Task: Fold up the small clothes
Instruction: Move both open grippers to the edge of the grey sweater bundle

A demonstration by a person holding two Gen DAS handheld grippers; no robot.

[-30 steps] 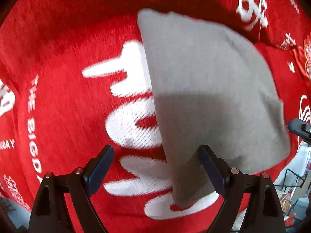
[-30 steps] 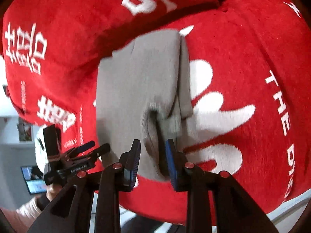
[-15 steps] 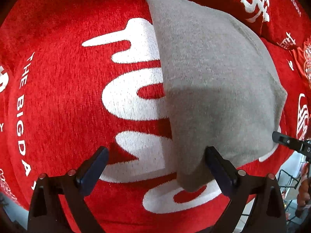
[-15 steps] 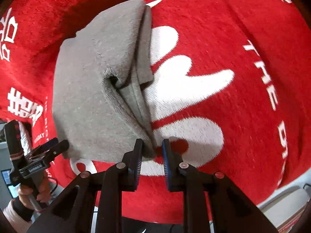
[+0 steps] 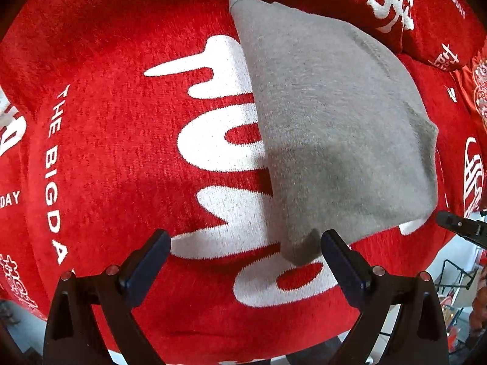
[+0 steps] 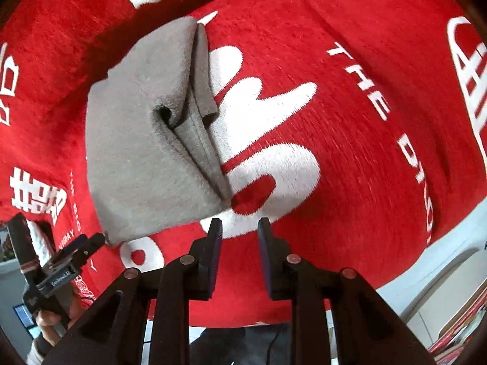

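Note:
A small grey garment [image 5: 334, 121] lies folded on a red blanket [image 5: 106, 152] with large white lettering. My left gripper [image 5: 246, 237] hovers over it, open wide; the garment's near corner [image 5: 301, 252] lies below, close to the right finger, with no pad pressing on it. In the right wrist view the garment [image 6: 146, 152] shows its layered folded edge. My right gripper [image 6: 239, 222] sits just off its near corner over the blanket [image 6: 365, 152], jaws narrow and opening, nothing between them. A hand [image 6: 45, 325] holds the left gripper [image 6: 61, 267] at the lower left.
The blanket drapes over an edge near both cameras. A wire rack [image 5: 456, 276] shows beyond it at the lower right. A pale surface [image 6: 441, 273] lies past the edge on the right. A raised red fold [image 5: 426, 15] lies behind the garment.
The right gripper had the garment's folded edge between its jaws; it has let go and slid off to the right. The left gripper pulled back and opened a little wider. The garment stays folded.

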